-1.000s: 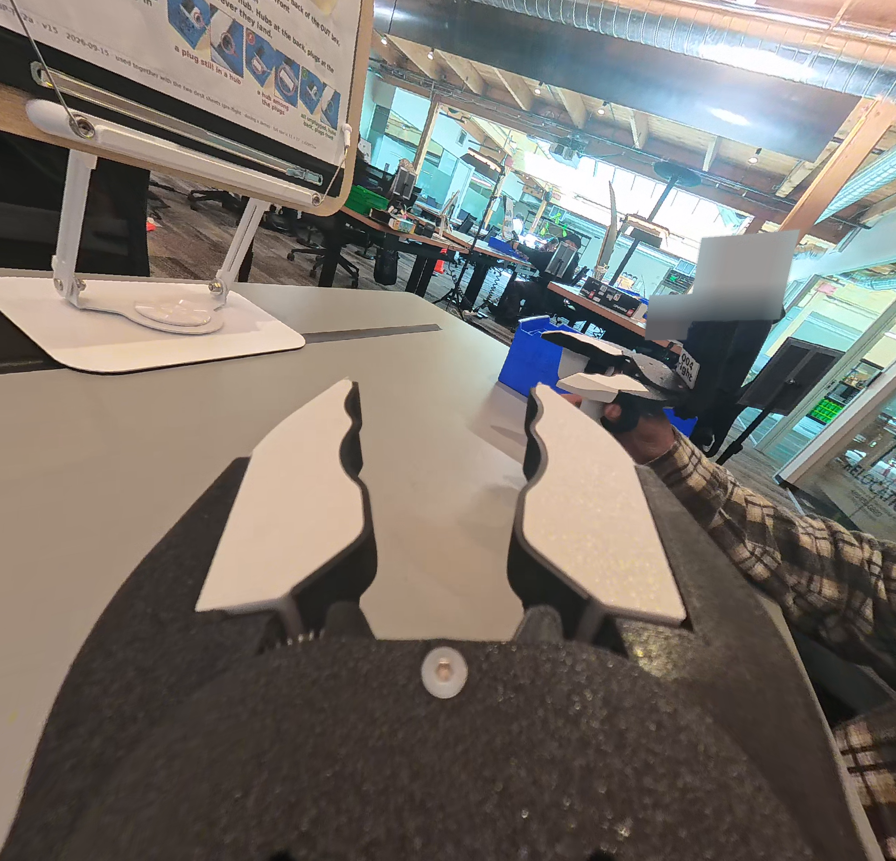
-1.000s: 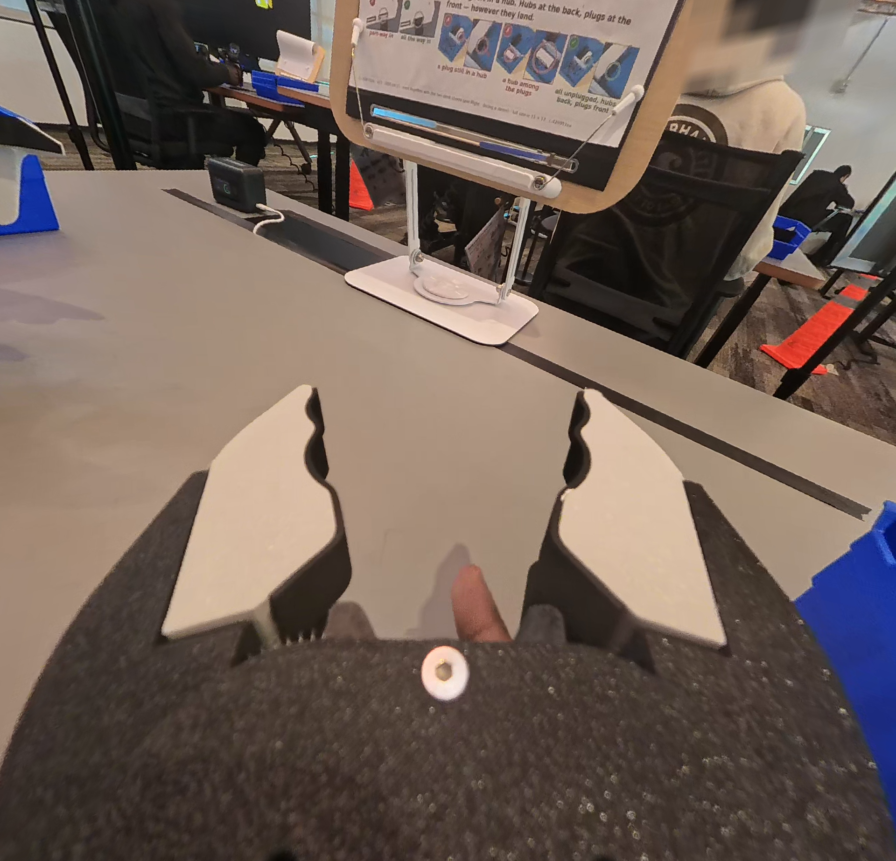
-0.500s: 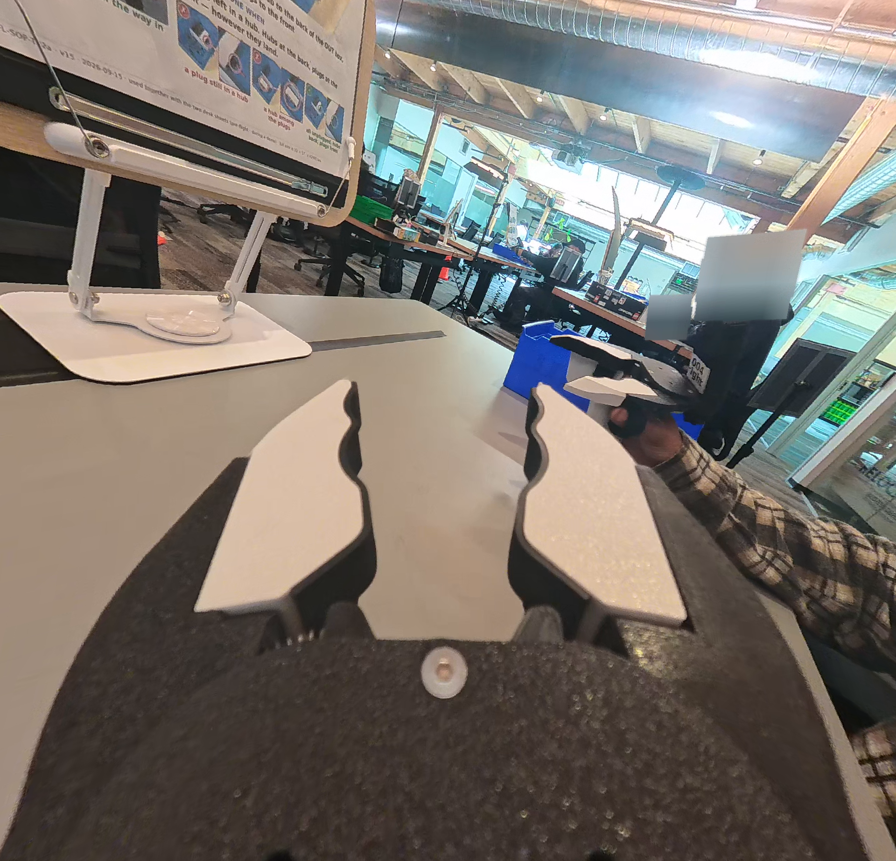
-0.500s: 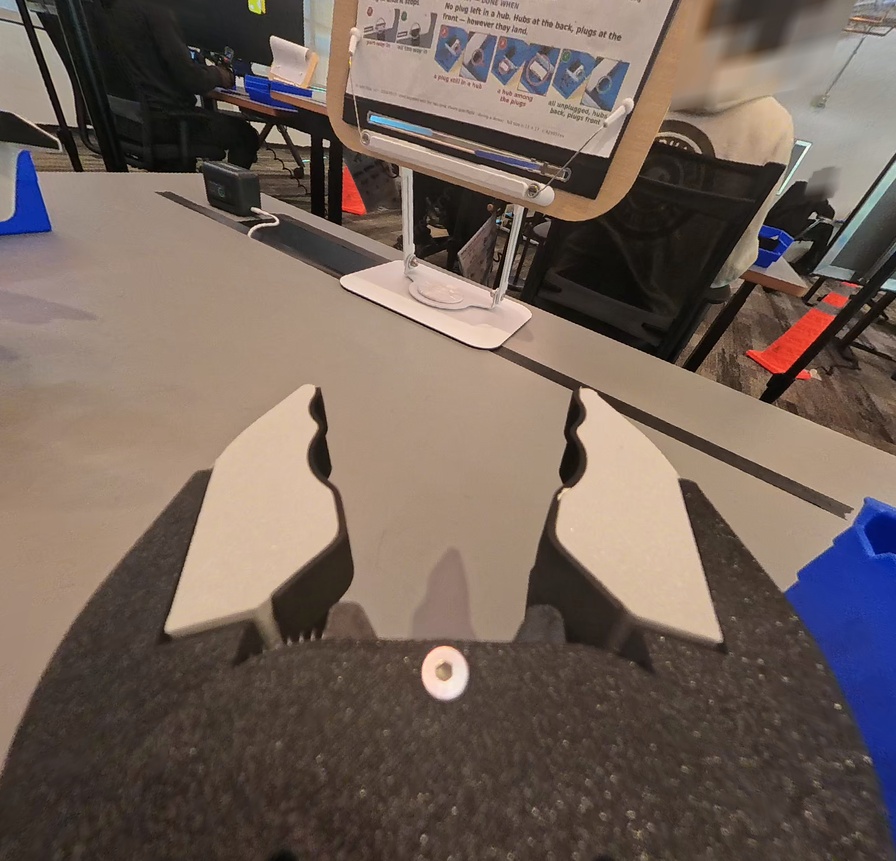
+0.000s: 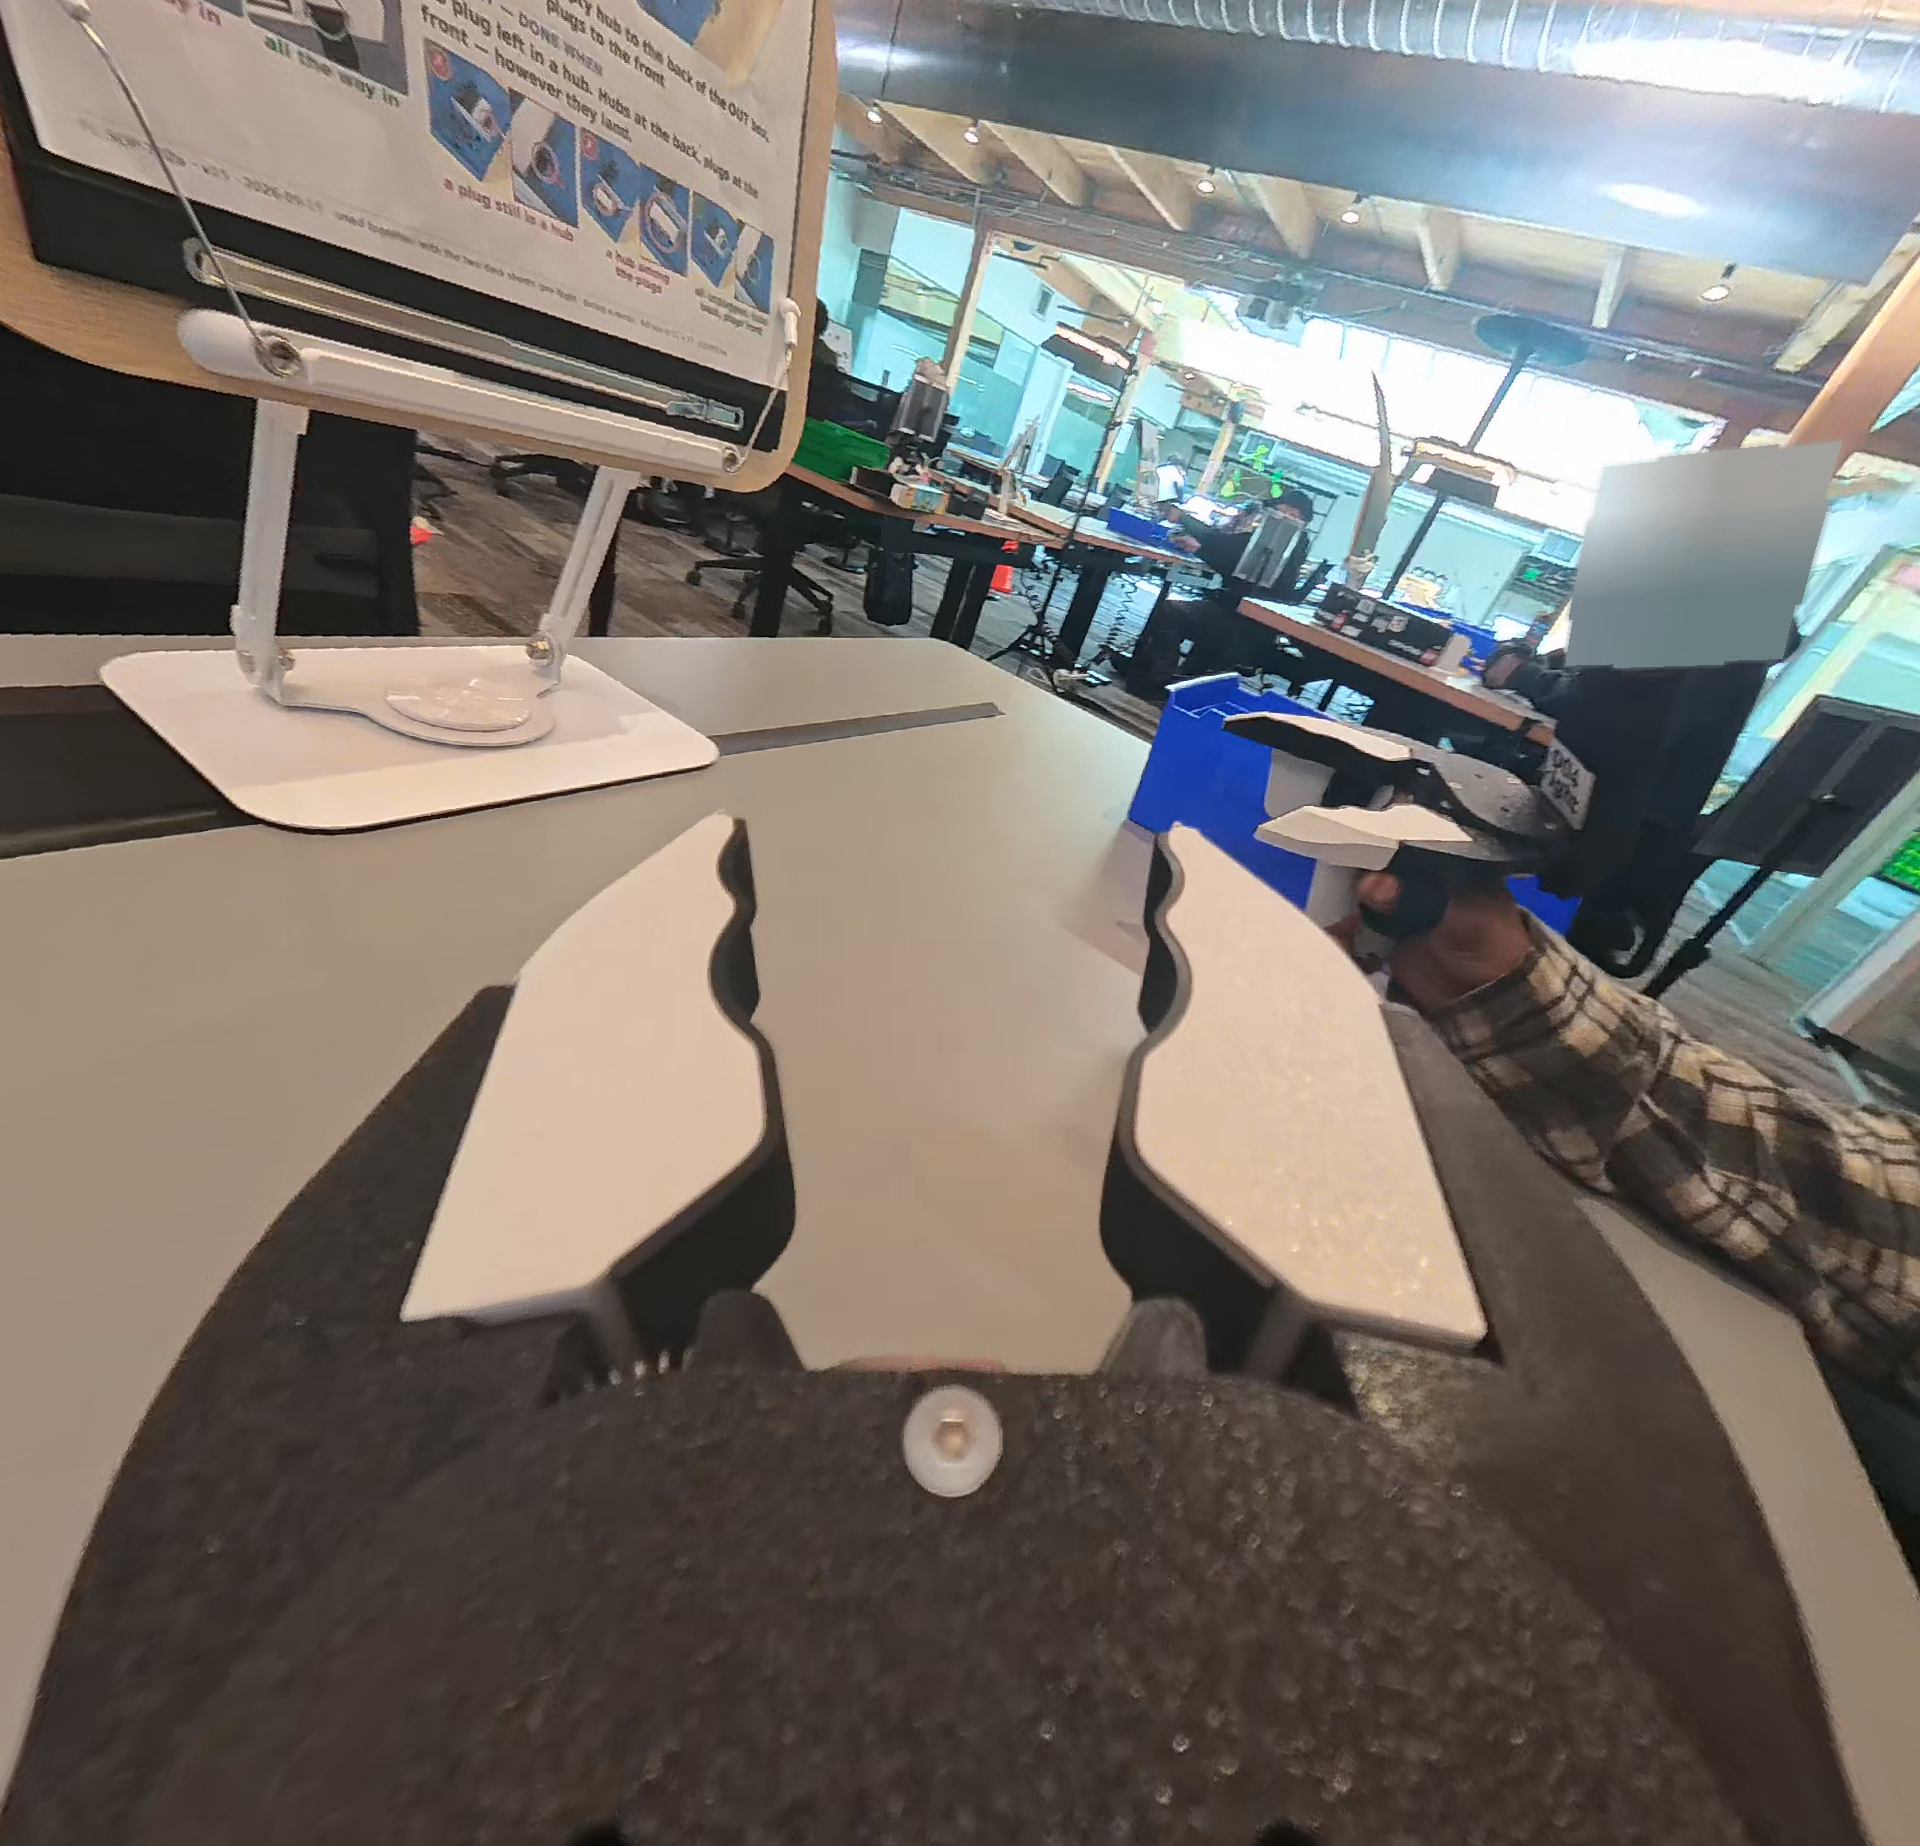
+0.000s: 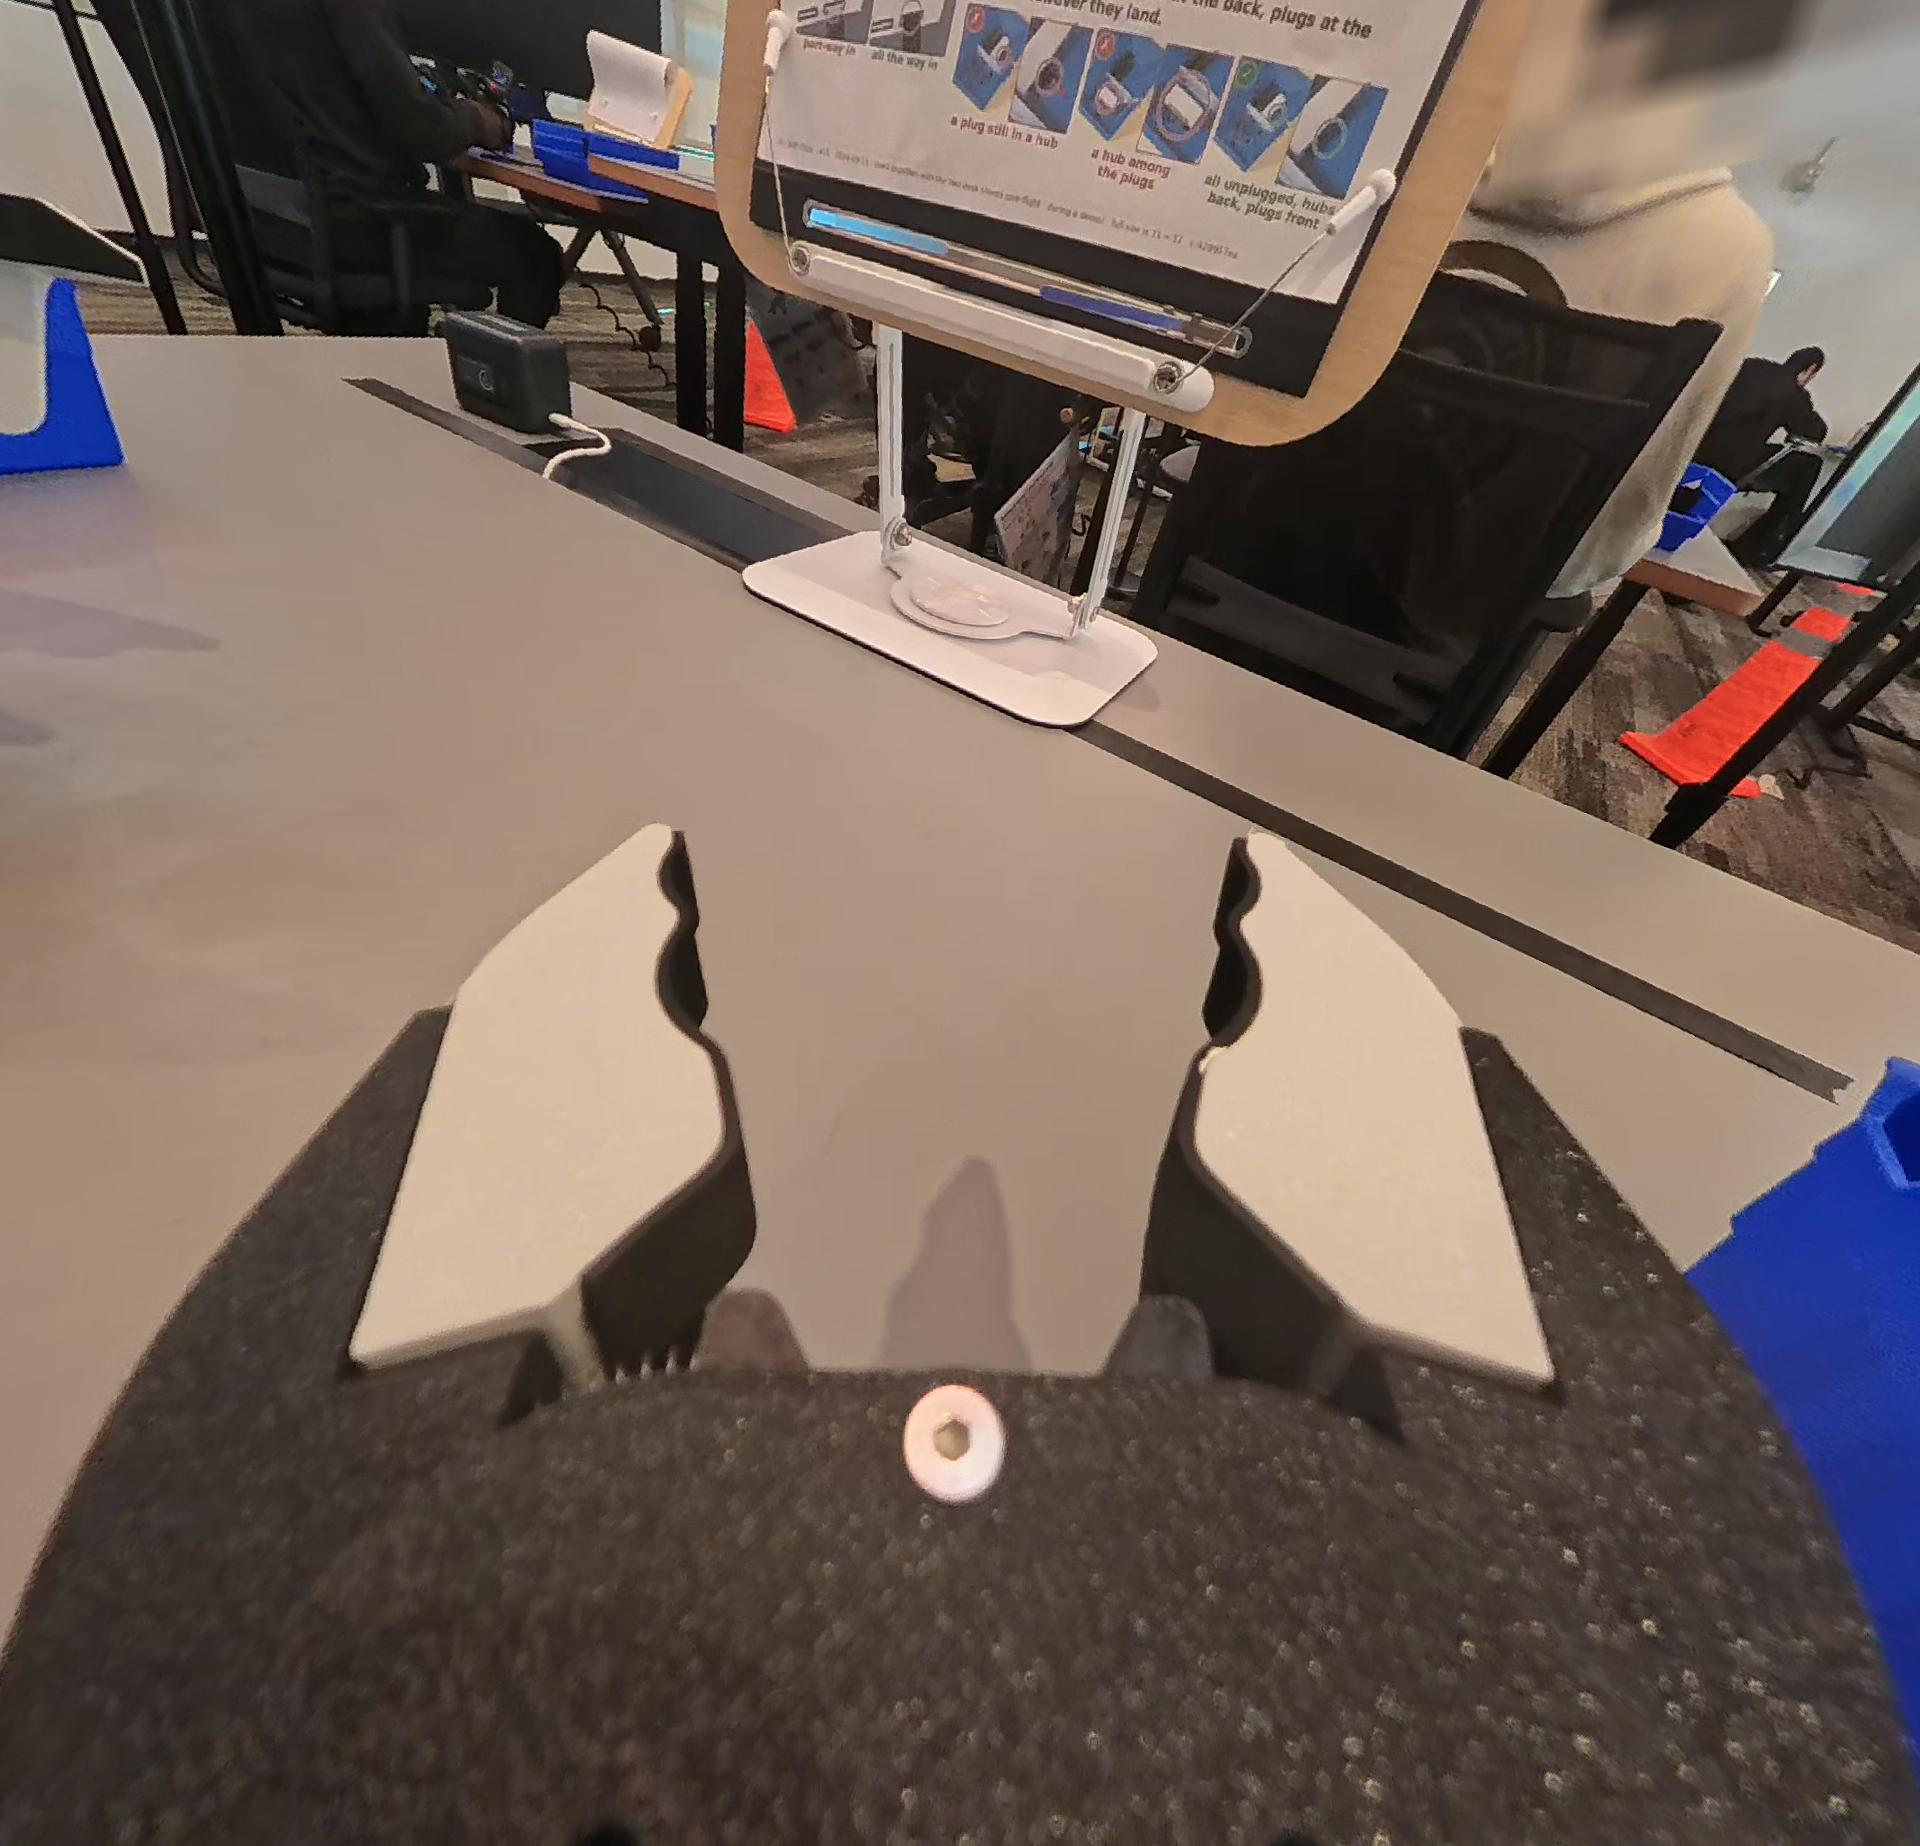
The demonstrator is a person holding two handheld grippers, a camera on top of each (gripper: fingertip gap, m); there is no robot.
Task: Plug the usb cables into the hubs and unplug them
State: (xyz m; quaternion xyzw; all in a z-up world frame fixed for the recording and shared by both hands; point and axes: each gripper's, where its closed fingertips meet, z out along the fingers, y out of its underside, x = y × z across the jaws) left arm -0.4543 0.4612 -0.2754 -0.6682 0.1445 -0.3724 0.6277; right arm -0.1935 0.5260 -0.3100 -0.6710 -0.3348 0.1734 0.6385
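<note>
Both the left gripper (image 5: pixel 940 861) and the right gripper (image 6: pixel 951 866) are held wide apart and empty above the bare grey table (image 6: pixel 416 705). No USB cable or hub is seen; they are perhaps in the blue bin (image 5: pixel 1205 788) at the table's right edge. The task is judged barely begun, and a reach toward that bin is called for next.

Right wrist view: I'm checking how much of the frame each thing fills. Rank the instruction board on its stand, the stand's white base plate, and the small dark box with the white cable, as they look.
1. Instruction board, largest, though cut off at the top.
2. White base plate.
3. Small dark box, smallest; it sits farther back on the table, so its true size is unsure.
</note>
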